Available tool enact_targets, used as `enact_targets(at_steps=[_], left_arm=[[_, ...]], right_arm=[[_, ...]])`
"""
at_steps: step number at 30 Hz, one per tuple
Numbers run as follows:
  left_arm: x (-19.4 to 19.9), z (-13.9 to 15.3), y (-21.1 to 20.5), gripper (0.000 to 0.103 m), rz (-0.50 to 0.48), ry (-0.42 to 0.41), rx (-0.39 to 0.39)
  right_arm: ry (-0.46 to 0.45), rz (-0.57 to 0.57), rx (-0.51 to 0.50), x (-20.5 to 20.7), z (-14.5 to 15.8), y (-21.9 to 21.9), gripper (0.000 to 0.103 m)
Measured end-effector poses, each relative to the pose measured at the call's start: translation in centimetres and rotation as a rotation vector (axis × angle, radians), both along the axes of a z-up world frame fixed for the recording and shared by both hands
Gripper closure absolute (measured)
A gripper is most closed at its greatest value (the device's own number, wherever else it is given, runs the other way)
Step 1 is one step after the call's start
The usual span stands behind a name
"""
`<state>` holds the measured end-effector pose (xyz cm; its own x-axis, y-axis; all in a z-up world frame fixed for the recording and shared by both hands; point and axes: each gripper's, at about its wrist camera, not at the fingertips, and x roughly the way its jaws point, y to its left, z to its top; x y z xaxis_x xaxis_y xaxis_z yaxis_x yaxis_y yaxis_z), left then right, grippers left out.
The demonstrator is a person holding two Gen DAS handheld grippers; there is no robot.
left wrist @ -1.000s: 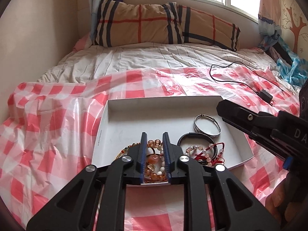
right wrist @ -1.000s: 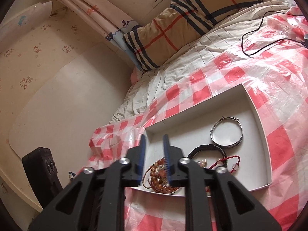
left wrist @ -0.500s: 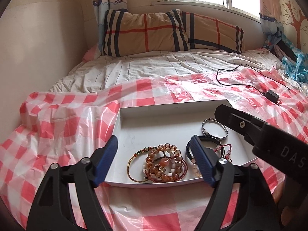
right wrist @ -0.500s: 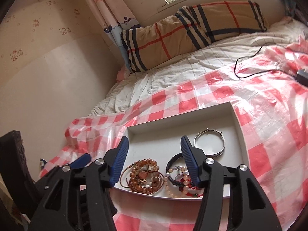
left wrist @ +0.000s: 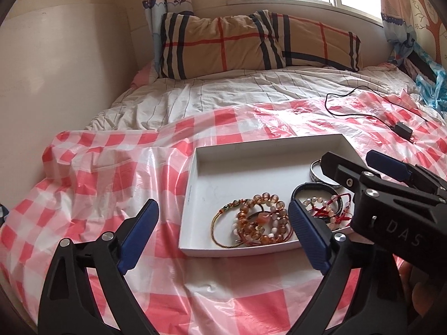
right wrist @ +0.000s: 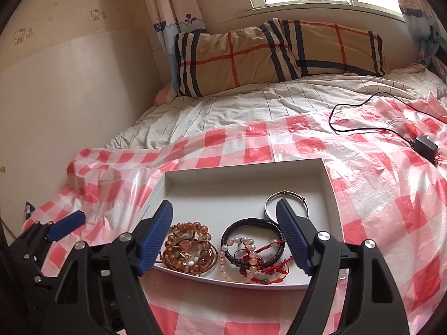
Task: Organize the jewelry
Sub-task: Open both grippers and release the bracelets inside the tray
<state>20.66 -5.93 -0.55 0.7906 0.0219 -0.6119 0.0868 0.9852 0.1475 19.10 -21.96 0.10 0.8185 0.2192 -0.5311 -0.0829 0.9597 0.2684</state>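
1. Blue-padded right hand-held gripper is spread wide, empty, hovering over the tray's near edge; left hand-held gripper likewise spread.
2. Jewelry sits in the white tray on the bed: amber bead bracelets, red-cord tangle, silver bangle.
3. Suggest isolating one bracelet (cords look snagged), lift slowly.

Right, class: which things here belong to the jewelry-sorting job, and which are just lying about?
Job: white tray, amber bead bracelets, silver bangle, black braided bracelet, red cord bracelets.
Lying about: plaid pillow, black charger and cable, curtain.
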Motion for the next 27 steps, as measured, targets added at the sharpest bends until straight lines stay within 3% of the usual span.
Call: enact_targets(at_steps=[27], left_arm=[[-0.3, 0.0, 1.5, 0.011, 0.024, 0.013, 0.021]], right_arm=[[0.024, 0.013, -0.055, 0.2, -0.8, 1.6, 0.024]])
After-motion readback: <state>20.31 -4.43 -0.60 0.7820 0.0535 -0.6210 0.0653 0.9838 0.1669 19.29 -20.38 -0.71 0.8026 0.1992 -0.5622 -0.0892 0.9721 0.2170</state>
